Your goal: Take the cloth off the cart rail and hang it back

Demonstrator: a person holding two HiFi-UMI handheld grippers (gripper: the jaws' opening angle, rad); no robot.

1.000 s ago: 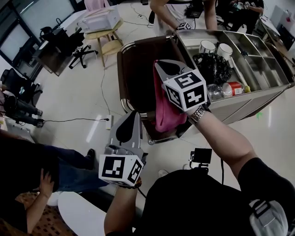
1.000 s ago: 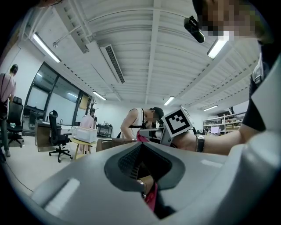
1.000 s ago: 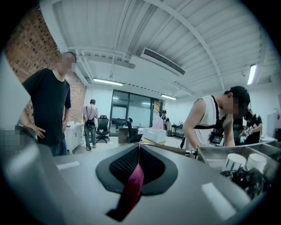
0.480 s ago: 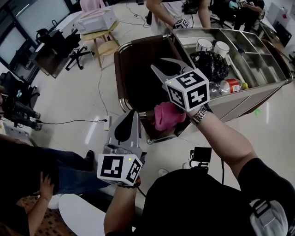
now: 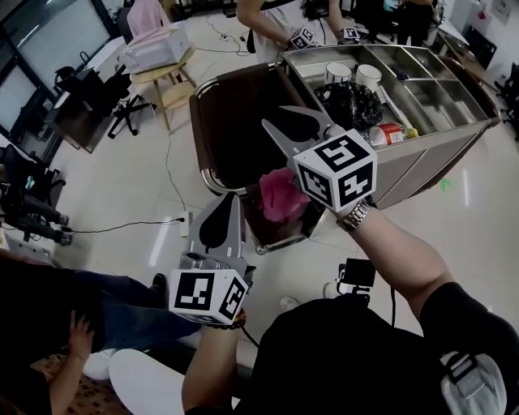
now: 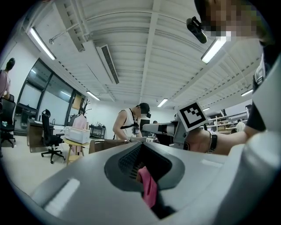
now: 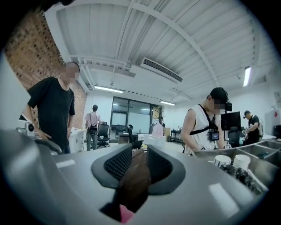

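Note:
The pink cloth (image 5: 280,194) lies bunched over the chrome rail (image 5: 212,180) at the near end of the cart, against the brown bag (image 5: 235,121) that the rail frames. My right gripper (image 5: 293,123) hovers just above and behind the cloth with its jaws apart and nothing pressed between the pads. In the right gripper view (image 7: 139,156) the brown bag shows through the gap and a bit of pink cloth (image 7: 126,215) sits below. My left gripper (image 5: 233,197) is shut, to the left of the cloth and not touching it. The cloth (image 6: 149,186) shows beyond that gripper's jaws (image 6: 139,147).
The steel cart top (image 5: 438,121) holds two cups (image 5: 340,73), a black bag (image 5: 350,104) and a red can (image 5: 389,134). A person (image 5: 272,20) stands at its far side. A stool with a white box (image 5: 154,49), an office chair (image 5: 122,97) and a small black device on the floor (image 5: 355,274) are nearby.
A second ago the cloth hung long from my shut right gripper. It has since dropped into a bunch on the rail, and the right jaws have opened and come off it. The left gripper has barely moved.

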